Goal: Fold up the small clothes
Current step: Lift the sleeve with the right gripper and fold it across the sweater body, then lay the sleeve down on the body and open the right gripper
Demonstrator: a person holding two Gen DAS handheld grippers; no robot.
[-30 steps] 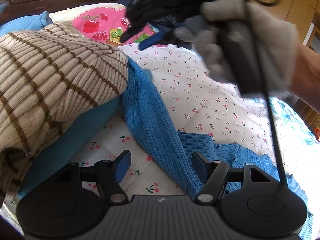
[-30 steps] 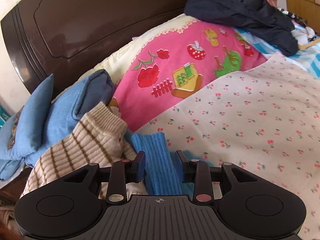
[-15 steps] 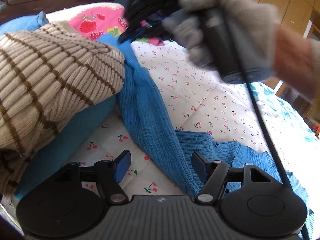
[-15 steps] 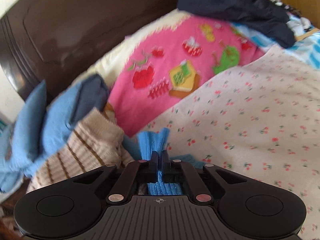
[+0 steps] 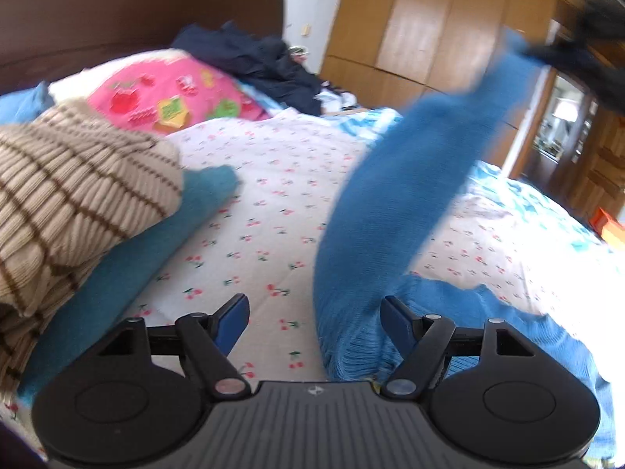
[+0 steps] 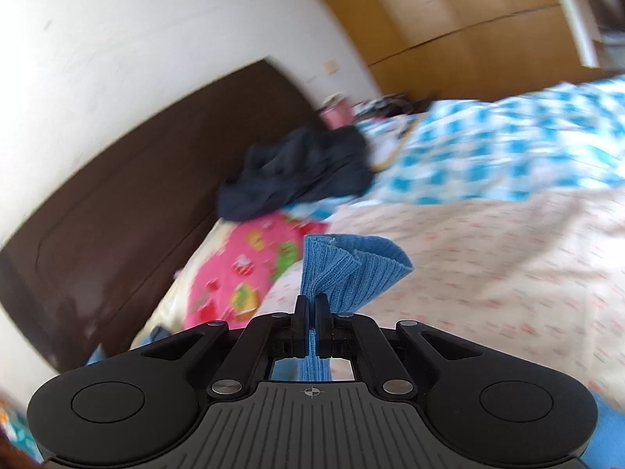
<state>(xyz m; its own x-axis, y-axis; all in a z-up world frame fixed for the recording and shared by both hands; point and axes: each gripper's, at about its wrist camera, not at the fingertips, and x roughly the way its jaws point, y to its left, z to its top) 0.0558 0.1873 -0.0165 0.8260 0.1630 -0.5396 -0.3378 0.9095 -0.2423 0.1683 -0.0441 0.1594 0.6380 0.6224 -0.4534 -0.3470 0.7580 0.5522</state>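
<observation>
Right gripper (image 6: 311, 306) clamped on the ribbed cuff of a blue knit sweater (image 5: 386, 211) — sleeve end fanned out just past the closed jaws, a strip of the knit running down between them. In the left wrist view, sleeve stretched up and away to the top right, blurred, toward a dark shape at the frame edge; body of the sweater lying on the cherry-print sheet (image 5: 265, 203) at lower right

Left gripper (image 5: 314, 314) jaws opening, standing wide — sweater fabric between them toward the right finger, pads not pressing on it

Beside, at left: striped beige knit (image 5: 74, 195) piled on a teal garment (image 5: 156, 242). Behind: pink fruit-print pillow (image 5: 172, 93), dark navy clothes (image 5: 258, 58) against the brown headboard (image 6: 117, 203). Blue-and-white checked quilt (image 6: 508, 144) at far right of the bed
</observation>
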